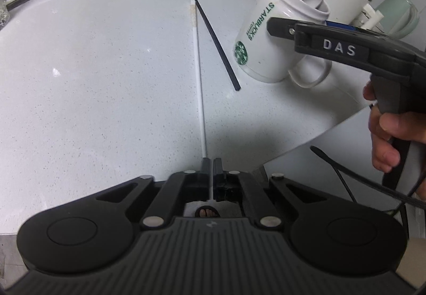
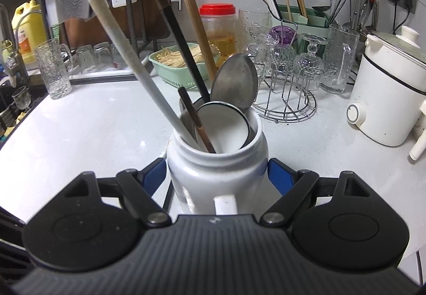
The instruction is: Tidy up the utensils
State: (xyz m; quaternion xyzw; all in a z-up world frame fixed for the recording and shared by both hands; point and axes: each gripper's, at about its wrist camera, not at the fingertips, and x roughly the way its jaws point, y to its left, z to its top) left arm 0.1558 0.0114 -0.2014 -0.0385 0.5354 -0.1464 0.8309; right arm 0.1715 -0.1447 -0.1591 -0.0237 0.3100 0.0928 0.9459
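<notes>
The left claw [image 1: 212,170] is clenched on the near end of a white chopstick [image 1: 197,61] lying mid-desk; a black chopstick [image 1: 213,37] lies beside it. The right claw [image 2: 217,175] grips the mug [image 2: 217,162] near the desk's [image 1: 80,69] right edge. Next, I judge: lift the chopstick, tip it into the mug.

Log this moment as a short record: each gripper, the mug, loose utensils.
left gripper: shut on white chopstick, tip end
right gripper: shut on mug, holding it tilted
mug contents: chopsticks, metal spoon, white ladle
loose on counter: black chopstick, beside the white one
</notes>
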